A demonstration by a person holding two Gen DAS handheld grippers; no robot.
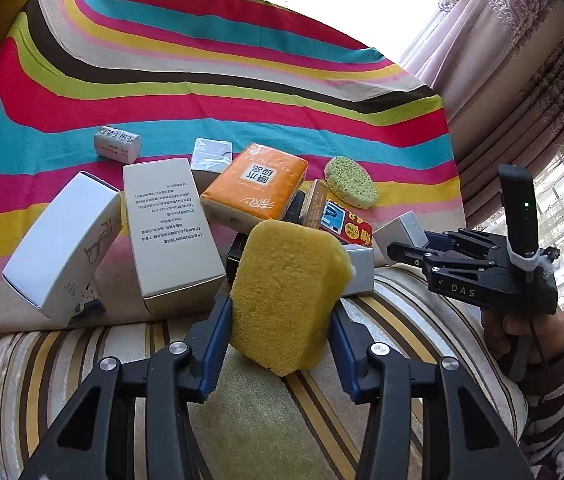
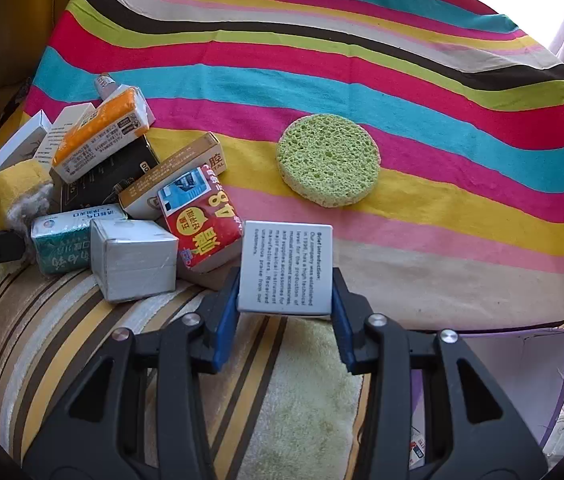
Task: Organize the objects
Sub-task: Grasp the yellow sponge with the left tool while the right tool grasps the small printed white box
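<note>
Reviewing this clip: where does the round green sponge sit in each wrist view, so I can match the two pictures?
Left wrist view: the round green sponge lies right of centre on the striped cloth, beyond the clutter.
Right wrist view: the same sponge lies at centre, alone on the cloth, up and right of the boxes.
Shared landmark: the red box near it.
</note>
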